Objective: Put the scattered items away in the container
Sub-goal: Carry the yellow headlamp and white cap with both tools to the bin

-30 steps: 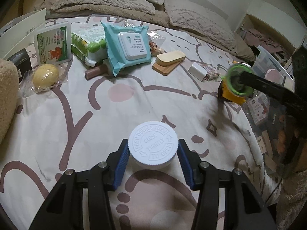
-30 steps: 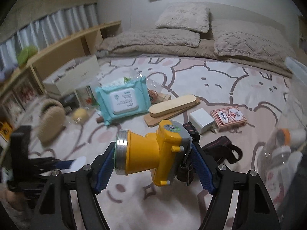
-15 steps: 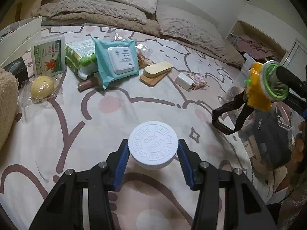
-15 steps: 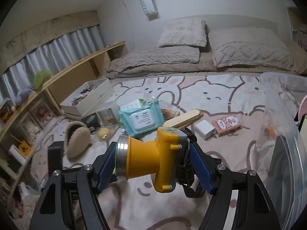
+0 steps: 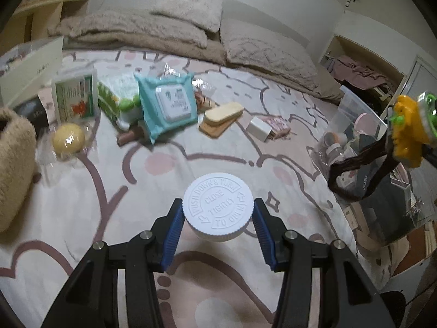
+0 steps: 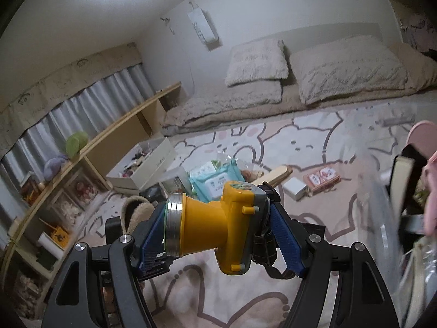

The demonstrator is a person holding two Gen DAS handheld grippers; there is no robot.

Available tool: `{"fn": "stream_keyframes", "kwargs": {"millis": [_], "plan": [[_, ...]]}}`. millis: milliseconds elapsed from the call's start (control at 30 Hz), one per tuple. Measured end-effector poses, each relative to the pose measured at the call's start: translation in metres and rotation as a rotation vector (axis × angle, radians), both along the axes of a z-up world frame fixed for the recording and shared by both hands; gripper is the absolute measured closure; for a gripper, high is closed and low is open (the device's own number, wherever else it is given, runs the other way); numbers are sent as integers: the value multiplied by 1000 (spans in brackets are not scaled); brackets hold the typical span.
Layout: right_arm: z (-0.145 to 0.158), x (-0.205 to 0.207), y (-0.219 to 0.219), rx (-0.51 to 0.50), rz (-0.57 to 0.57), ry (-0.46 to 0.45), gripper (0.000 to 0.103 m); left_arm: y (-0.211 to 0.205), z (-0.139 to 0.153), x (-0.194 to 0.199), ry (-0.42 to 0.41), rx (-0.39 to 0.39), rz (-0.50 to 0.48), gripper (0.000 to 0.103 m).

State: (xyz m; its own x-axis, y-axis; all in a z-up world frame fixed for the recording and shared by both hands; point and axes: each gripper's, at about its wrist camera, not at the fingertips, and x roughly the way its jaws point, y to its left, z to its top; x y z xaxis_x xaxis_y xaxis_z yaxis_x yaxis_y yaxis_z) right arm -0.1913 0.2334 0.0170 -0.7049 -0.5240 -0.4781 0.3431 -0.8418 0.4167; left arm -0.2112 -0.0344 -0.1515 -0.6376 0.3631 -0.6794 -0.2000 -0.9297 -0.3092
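While both tools are loaded, you are holding items above the bedspread (image 5: 82, 205).
Left gripper (image 5: 217, 222) is pinching the white child-proof bottle (image 5: 217, 210); right gripper (image 6: 218, 235) is clamping the yellow headlamp (image 6: 215, 227) beside the clear bin (image 5: 382, 125).

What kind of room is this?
Most likely a bedroom: pillows and a folded duvet lie at the head of a bed with a cartoon-print sheet, beside a curtained window.

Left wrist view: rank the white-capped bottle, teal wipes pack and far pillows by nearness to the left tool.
1. White-capped bottle, between the left tool's fingers.
2. Teal wipes pack, mid-bed, left of centre.
3. Pillows, at the headboard end.
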Motion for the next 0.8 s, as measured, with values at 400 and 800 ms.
{"fn": "stream_keyframes", "kwargs": {"millis": [400, 800], "plan": [[51, 33, 28, 24, -48, 94, 28, 38, 72, 29, 143, 27, -80, 53], [112, 66, 59, 24, -78, 208, 28, 86, 155, 61, 276, 8, -161, 53]]}}
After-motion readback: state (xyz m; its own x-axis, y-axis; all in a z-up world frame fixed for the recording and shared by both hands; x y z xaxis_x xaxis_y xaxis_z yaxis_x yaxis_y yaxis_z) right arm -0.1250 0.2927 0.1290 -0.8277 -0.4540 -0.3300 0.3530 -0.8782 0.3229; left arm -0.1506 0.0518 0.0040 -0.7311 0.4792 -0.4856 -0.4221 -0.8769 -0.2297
